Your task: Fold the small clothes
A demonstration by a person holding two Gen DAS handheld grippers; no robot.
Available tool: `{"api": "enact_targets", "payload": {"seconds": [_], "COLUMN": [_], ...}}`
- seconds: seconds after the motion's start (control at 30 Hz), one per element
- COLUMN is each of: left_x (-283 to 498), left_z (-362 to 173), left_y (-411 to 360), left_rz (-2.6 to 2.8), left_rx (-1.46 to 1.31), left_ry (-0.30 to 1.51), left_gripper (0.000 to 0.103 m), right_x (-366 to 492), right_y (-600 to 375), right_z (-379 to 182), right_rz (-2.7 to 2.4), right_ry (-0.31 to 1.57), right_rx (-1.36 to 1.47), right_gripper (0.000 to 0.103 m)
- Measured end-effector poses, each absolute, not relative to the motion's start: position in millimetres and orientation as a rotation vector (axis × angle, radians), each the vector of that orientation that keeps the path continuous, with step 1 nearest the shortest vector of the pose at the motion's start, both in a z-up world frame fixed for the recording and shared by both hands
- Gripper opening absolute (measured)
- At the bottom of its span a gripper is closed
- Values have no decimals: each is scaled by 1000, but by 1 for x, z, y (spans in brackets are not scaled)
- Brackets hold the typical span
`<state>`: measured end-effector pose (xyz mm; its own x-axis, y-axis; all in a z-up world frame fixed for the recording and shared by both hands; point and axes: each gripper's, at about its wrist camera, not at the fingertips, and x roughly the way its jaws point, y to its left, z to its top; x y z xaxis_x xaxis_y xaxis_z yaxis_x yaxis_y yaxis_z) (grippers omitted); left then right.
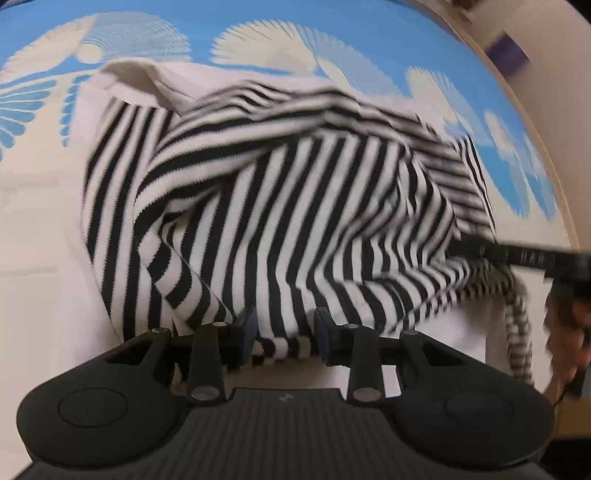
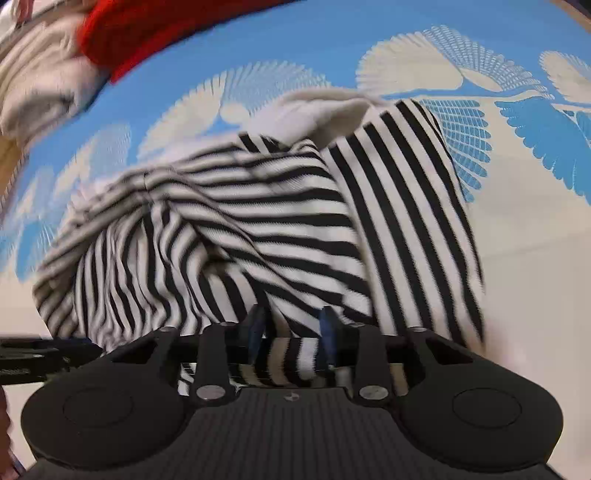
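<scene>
The striped shirt (image 1: 295, 206) fills the middle of both views, lying bunched on the blue and white cloth (image 1: 332, 22). The left gripper (image 1: 284, 332) pinches its near edge, and the right gripper (image 2: 291, 332) pinches an edge too. This looks like a fold under way. Next, both should carry the edge across together and lay it flat.

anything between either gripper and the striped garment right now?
Nothing visible. In both wrist views the striped garment already has its near edge bunched between the fingers of the left gripper and the right gripper. The red cloth and the white cloth lie apart, at the far edge of the blue-patterned sheet.
</scene>
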<state>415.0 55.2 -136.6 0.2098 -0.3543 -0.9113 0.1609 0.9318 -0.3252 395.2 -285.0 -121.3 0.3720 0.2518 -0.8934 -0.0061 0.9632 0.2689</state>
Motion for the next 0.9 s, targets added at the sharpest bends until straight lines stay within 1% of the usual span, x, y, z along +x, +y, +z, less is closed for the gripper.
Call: {"api": "enact_targets", "payload": {"seconds": [0.13,0.17,0.27,0.33,0.4,0.43,0.47,0.5,0.53,0.57,0.6,0.67,0.73,0.8,0.87,0.9], "left_x": [418,418,418,418,420,421,424,427,427,426,426,426,421,418,419,419], "left_z": [-132,-125,-102,-91,-89,-95,-105,-122,-138,-148,-148,-131,-114,-109,-113,-117], "left_y": [55,56,69,82,92,97,100,104,109,111,113,109,108,103,92,88], "left_rz": [-418,-451,-445,-368,-275,-231,-187,-120,-73,-61,-64,-87,-150,-224,-264,-270], "left_rx": [-167,-191,-281,-308,-285,-265,-246,-220,-206,-207,-212,-195,-220,-269,-260,-239], "left_ry": [1306,1277,1126,1032,993,1007,1058,1150,1232,1270,1264,1220,1154,1123,1133,1150], "left_gripper": [37,37,37,37,37,37,37,32,17,17,17,18,23,23,23,28], "right_x": [392,393,394,392,391,392,395,396,396,395,395,394,393,393,392,396], "right_y": [-291,-291,-288,-282,-275,-272,-271,-272,-274,-276,-277,-279,-283,-286,-286,-286], "right_z": [-110,-107,-98,-92,-96,-102,-111,-121,-128,-128,-124,-113,-102,-98,-100,-104], "right_rz": [149,156,230,288,309,295,269,235,221,228,232,256,276,262,221,194], "right_ry": [1137,1107,1011,984,1012,1054,1111,1168,1192,1187,1185,1129,1071,1037,1050,1067], "right_rx": [209,226,280,276,241,212,180,150,134,132,140,177,226,237,209,196], "right_gripper": [30,33,34,37,39,40,40,40,37,35,35,37,38,39,39,39]}}
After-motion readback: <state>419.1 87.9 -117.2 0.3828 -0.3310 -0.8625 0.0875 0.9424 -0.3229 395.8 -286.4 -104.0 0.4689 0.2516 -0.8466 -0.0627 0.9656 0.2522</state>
